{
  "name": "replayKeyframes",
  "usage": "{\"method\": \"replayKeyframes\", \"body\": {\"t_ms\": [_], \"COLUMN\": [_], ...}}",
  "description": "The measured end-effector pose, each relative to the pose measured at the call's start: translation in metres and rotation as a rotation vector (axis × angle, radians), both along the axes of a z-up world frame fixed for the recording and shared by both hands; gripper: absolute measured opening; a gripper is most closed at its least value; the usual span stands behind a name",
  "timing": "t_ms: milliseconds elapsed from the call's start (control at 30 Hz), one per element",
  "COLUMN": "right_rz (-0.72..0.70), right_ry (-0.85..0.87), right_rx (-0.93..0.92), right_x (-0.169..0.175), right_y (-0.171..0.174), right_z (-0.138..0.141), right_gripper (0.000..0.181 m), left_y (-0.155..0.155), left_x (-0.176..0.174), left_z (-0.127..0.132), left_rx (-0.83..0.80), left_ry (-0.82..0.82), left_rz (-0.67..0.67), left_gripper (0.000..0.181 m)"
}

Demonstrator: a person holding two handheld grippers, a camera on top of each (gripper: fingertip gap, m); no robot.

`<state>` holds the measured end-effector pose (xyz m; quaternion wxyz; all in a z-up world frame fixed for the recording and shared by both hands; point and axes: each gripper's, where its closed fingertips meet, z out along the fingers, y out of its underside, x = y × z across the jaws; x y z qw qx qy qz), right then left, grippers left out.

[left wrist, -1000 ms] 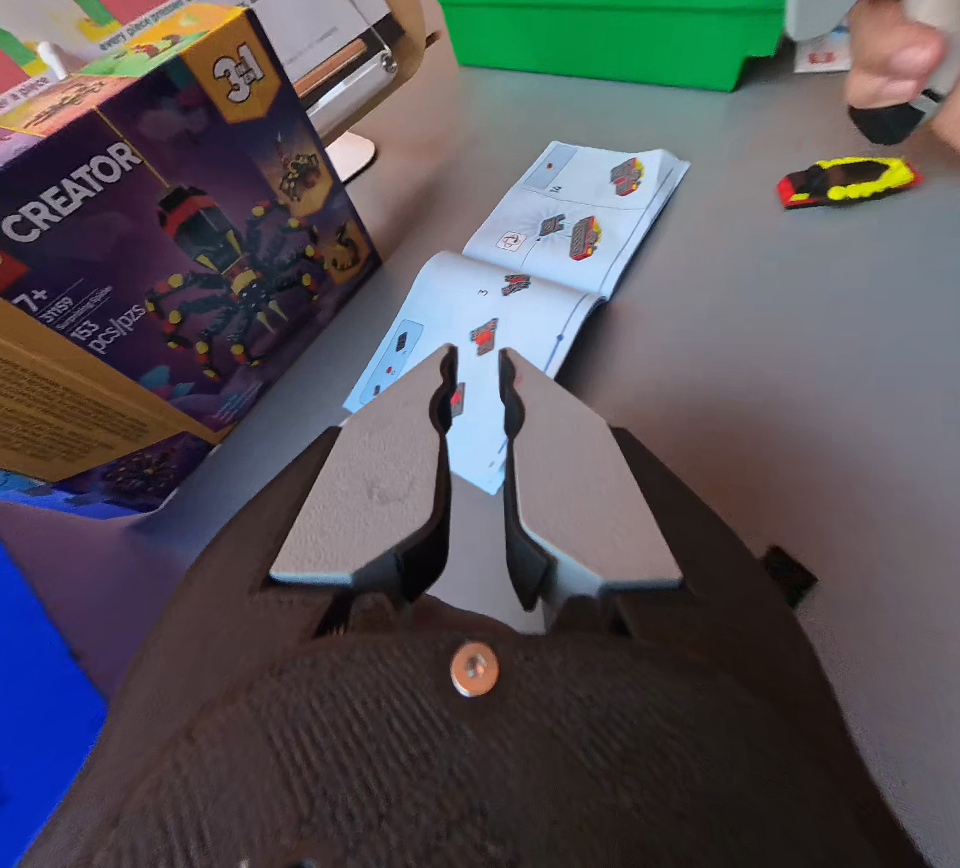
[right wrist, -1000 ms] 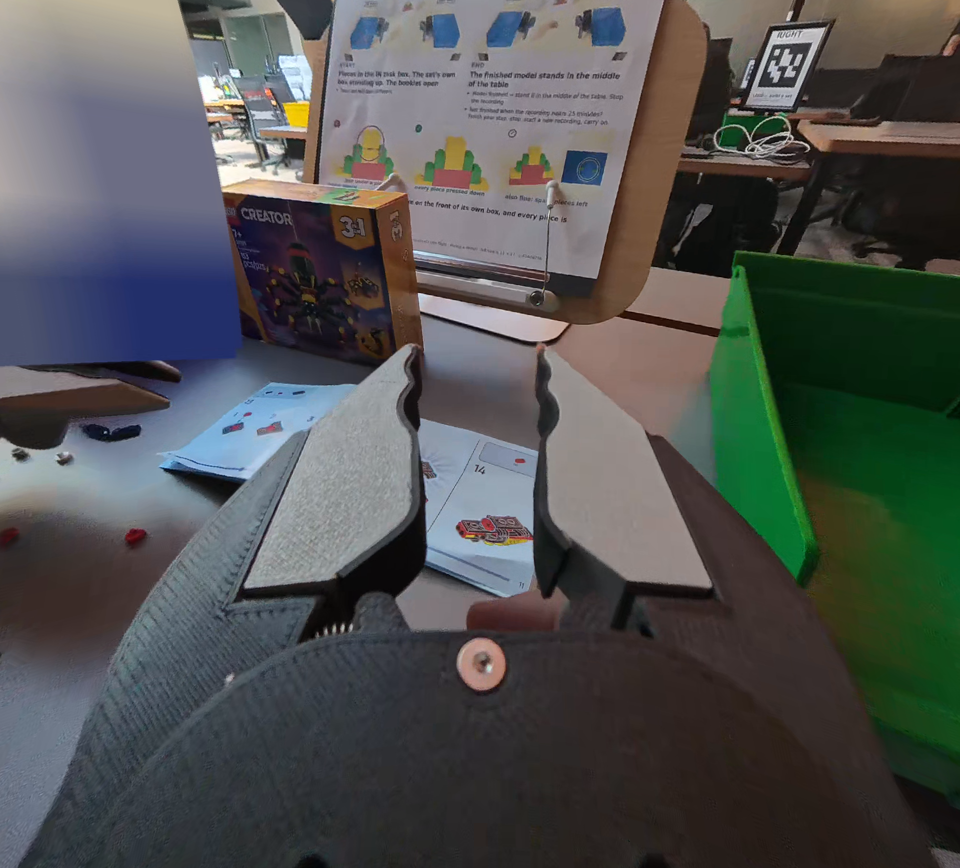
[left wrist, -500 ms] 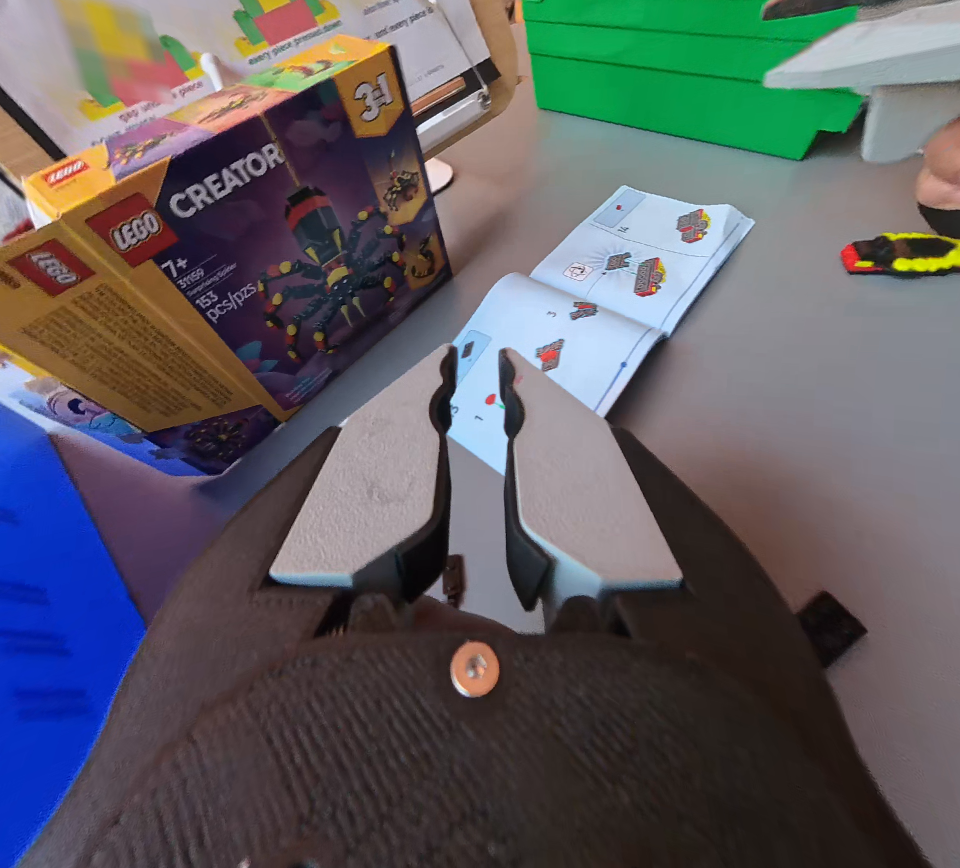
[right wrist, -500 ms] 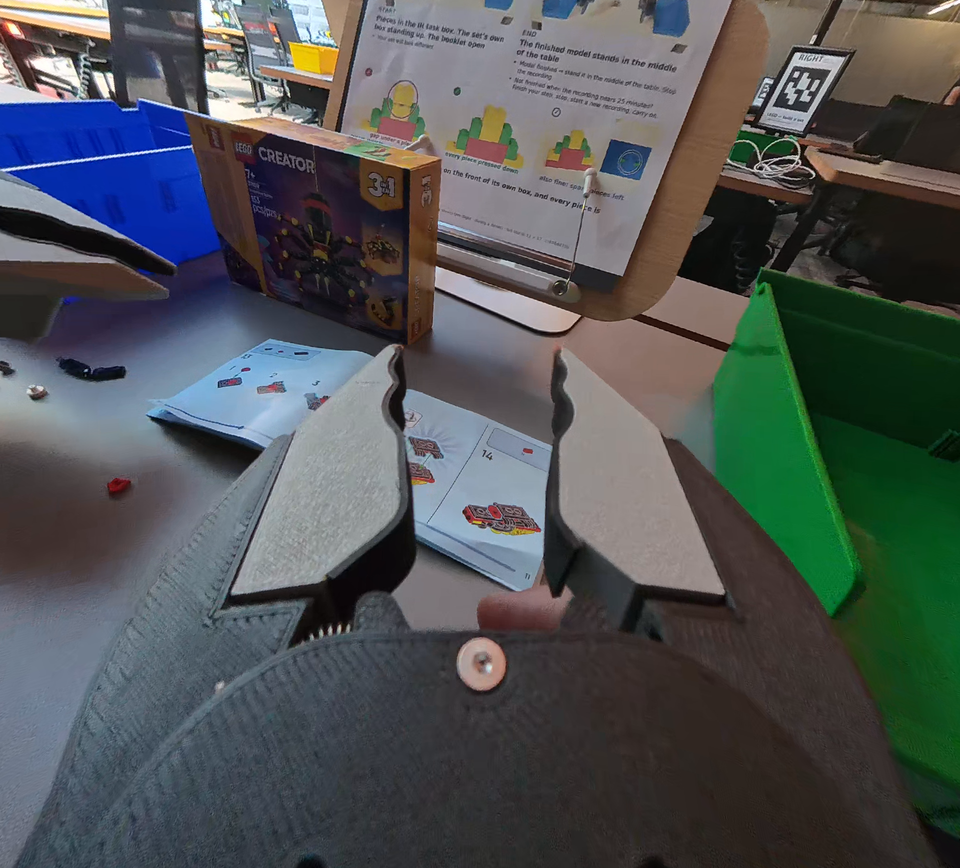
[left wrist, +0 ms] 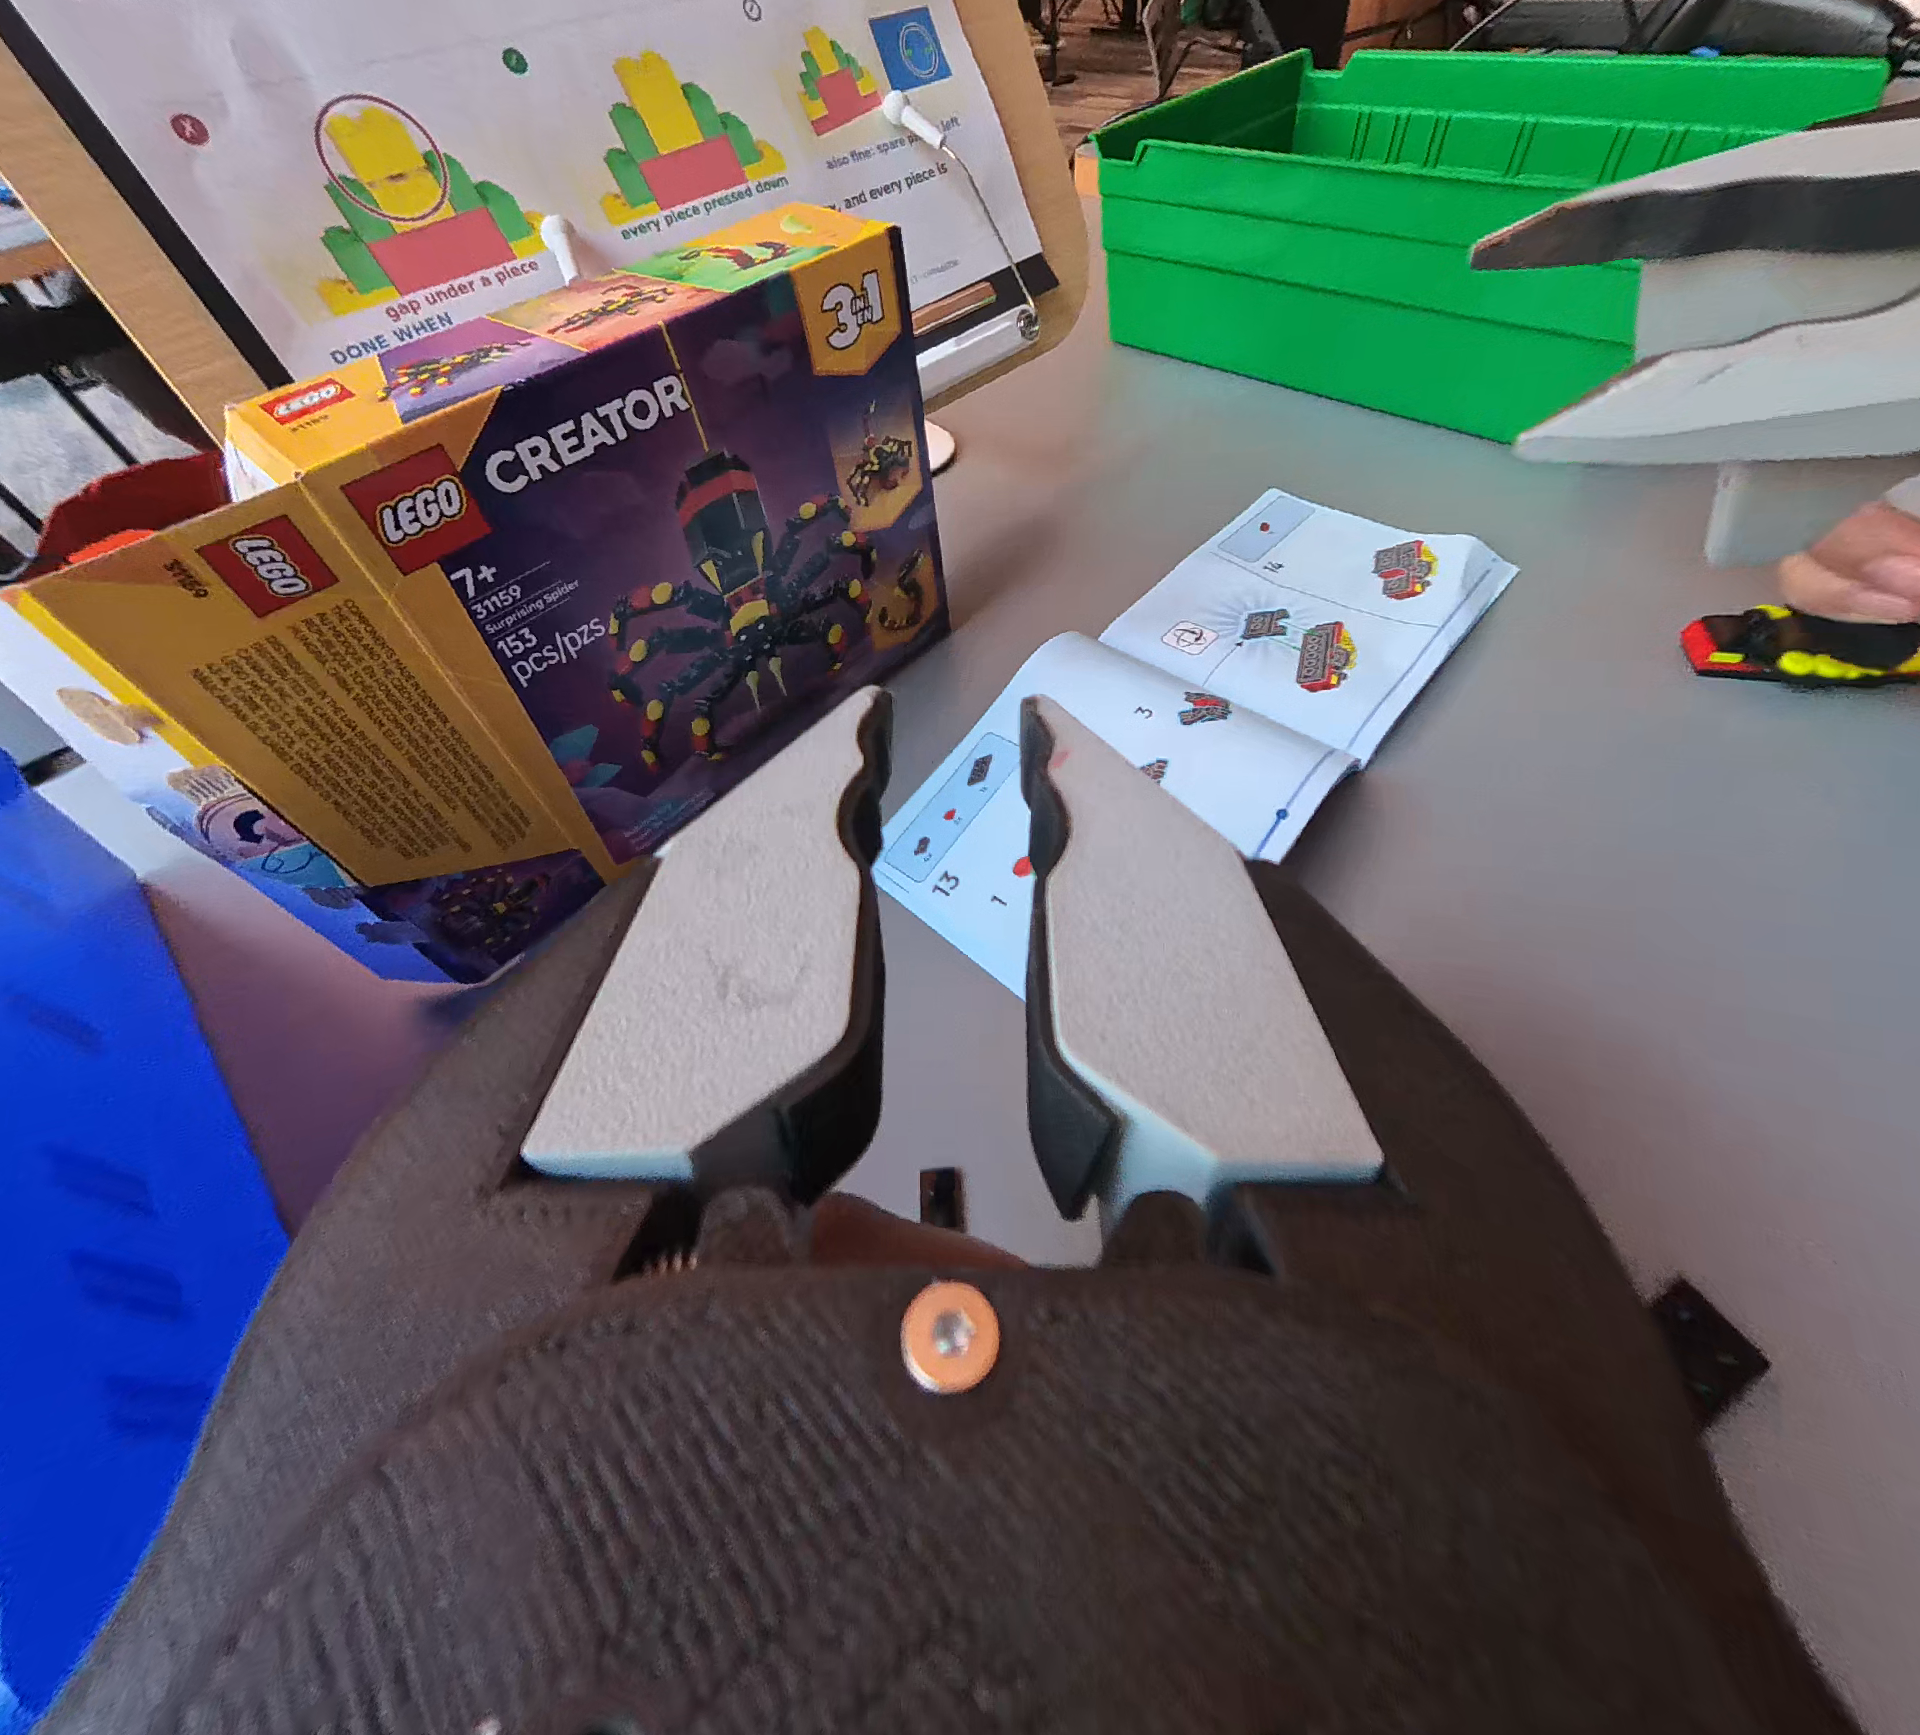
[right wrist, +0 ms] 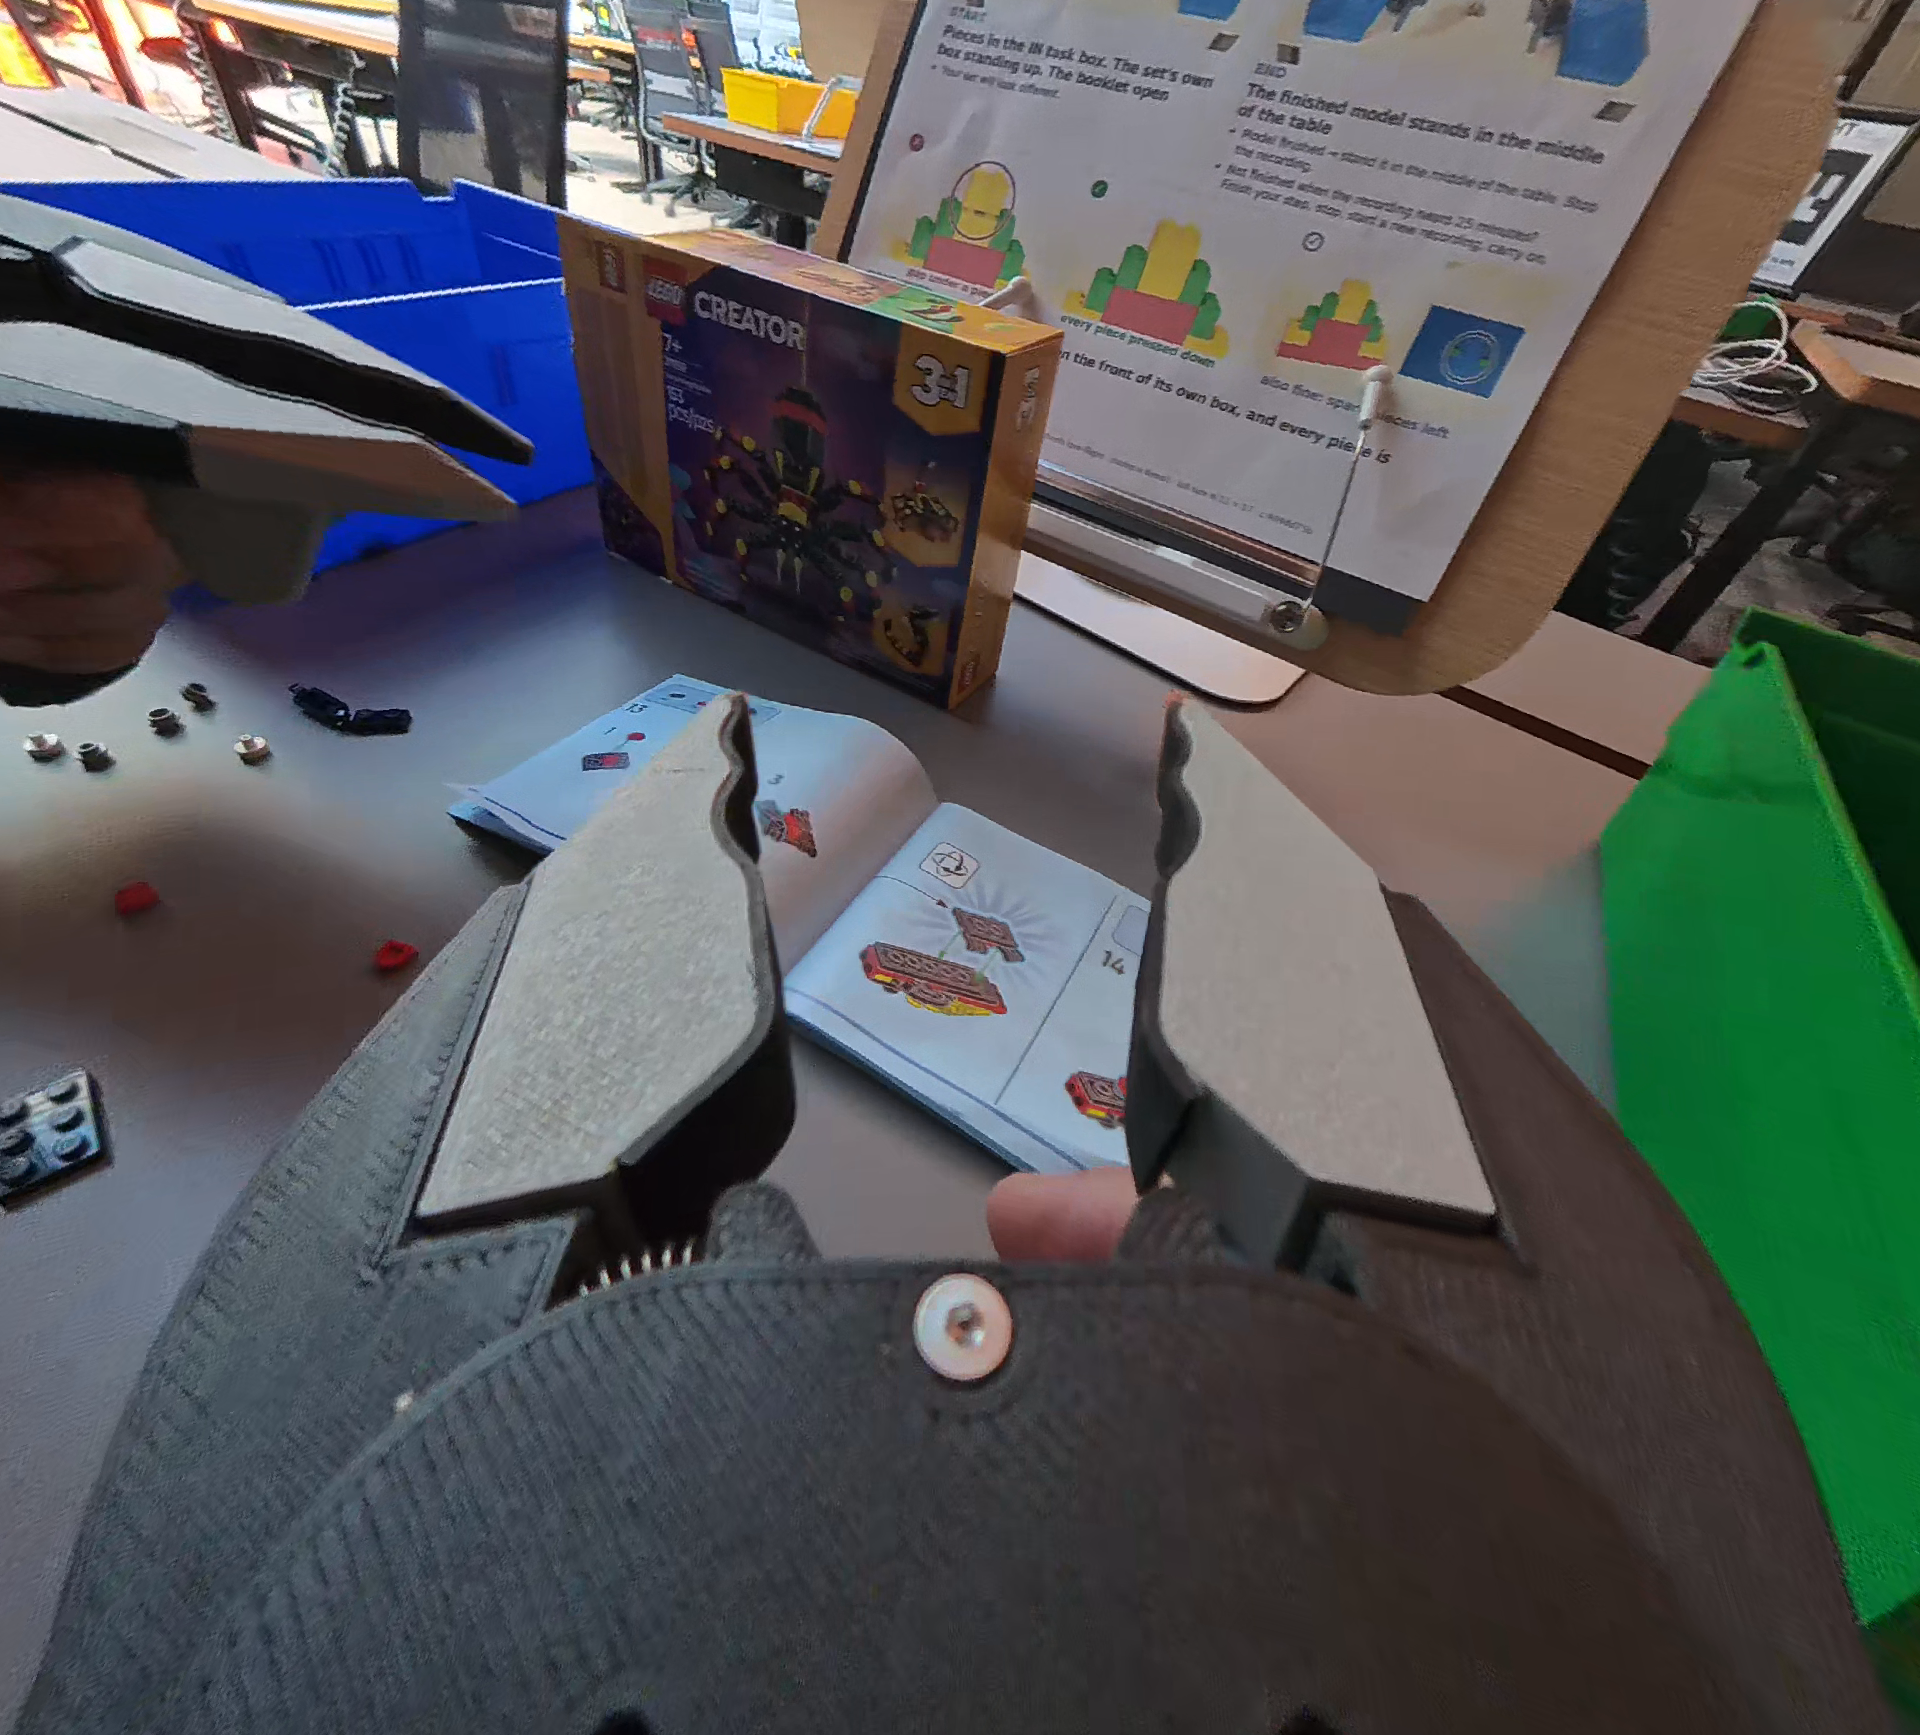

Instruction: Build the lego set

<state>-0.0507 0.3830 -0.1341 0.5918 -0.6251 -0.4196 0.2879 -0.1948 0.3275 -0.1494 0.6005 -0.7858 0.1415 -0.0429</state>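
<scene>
My left gripper (left wrist: 954, 729) hangs above the near end of the open instruction booklet (left wrist: 1247, 698), its jaws a narrow gap apart with nothing between them. My right gripper (right wrist: 956, 719) is wide open and empty above the same booklet (right wrist: 935, 906). A partly built red, yellow and black model (left wrist: 1808, 646) lies on the grey table under the right gripper (left wrist: 1501, 350), with a person's fingers beside it. The set's box (left wrist: 623, 594) stands upright behind the booklet and also shows in the right wrist view (right wrist: 810, 459).
A green bin (left wrist: 1403, 231) stands at the right, a blue bin (right wrist: 416, 303) at the left, and an instruction board (right wrist: 1351, 179) behind the box. Loose pieces lie at the left: small round grey ones (right wrist: 166, 729), a black piece (right wrist: 353, 714), red bits (right wrist: 395, 955) and a black plate (right wrist: 47, 1135).
My right gripper's jaws have opened much wider, and it now looks lower over the booklet. My left gripper has pulled back and tilted up, so more of the box and board shows.
</scene>
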Motion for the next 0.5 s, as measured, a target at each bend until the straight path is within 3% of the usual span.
{"method": "replayKeyframes", "body": {"t_ms": [167, 267, 433, 500], "right_rz": [0.004, 0.034, 0.12, 0.186], "right_ry": [-0.084, -0.117, -0.107, -0.053], "right_rx": [0.039, 0.046, -0.067, -0.117], "right_x": [-0.008, -0.007, -0.012, -0.012], "right_y": [-0.009, -0.013, -0.021, -0.033], "right_z": [-0.012, -0.017, -0.024, -0.014], "right_gripper": [0.084, 0.075, 0.079, 0.079], "left_y": [0.002, -0.003, -0.011, -0.017], "left_x": [-0.007, -0.005, -0.003, -0.001], "left_z": [-0.001, -0.003, -0.001, 0.004], "left_rx": [0.017, 0.012, 0.022, -0.01], "left_ry": [-0.003, -0.028, -0.009, -0.057], "left_rz": [0.049, 0.043, 0.002, -0.031], "left_gripper": [0.022, 0.023, 0.024, 0.03]}}
